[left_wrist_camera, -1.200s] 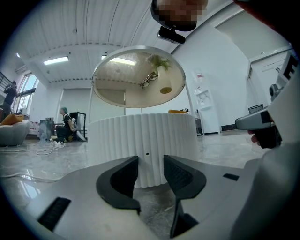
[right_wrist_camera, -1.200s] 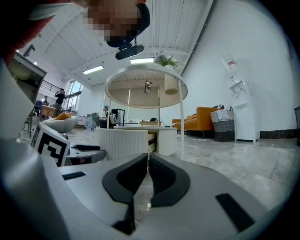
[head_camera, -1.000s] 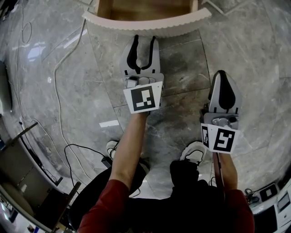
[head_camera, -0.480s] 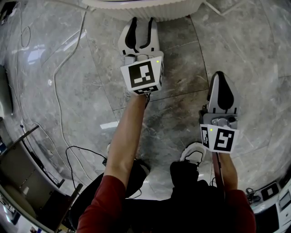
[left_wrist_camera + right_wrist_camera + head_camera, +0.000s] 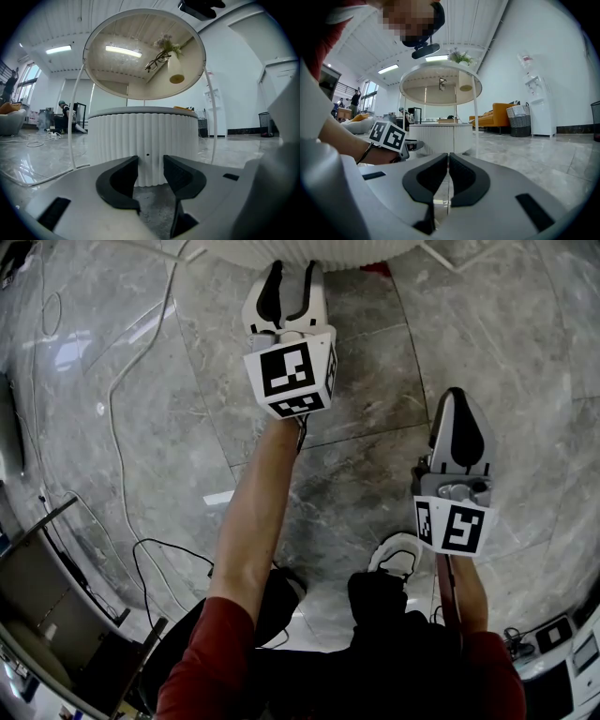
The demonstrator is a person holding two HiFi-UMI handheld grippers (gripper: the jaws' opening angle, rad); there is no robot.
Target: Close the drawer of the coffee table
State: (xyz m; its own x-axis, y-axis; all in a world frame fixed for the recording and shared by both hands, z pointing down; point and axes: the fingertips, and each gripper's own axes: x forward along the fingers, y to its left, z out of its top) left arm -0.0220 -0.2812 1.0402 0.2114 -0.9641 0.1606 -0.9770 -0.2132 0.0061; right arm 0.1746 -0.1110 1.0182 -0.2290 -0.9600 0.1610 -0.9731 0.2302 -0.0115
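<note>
Step in hand: the push itself, seemingly near its end. The left gripper (image 5: 292, 274) stood at the ribbed drawer front (image 5: 143, 140) of the coffee table (image 5: 144, 51), its tips just short of it or touching; I could not tell which.
Left jaws: narrowly apart, nothing between them, aimed at the front's small dark hole.
Right gripper (image 5: 457, 397): jaws together and empty, held nearer and to the right, well apart from the drawer.
Drawer: far centre, low in the table's white drum. No open box showed and no seam could be made out, so it was judged in or nearly in.
Next move: a short straight press away, then a clean draw back toward the person.
Edges: thin white frame legs (image 5: 70, 131) rose left and right of the drum, beside the left gripper's line.
Open room: bare marble floor (image 5: 141, 362) lay all round, and loose cables (image 5: 112, 399) ran at the left.
</note>
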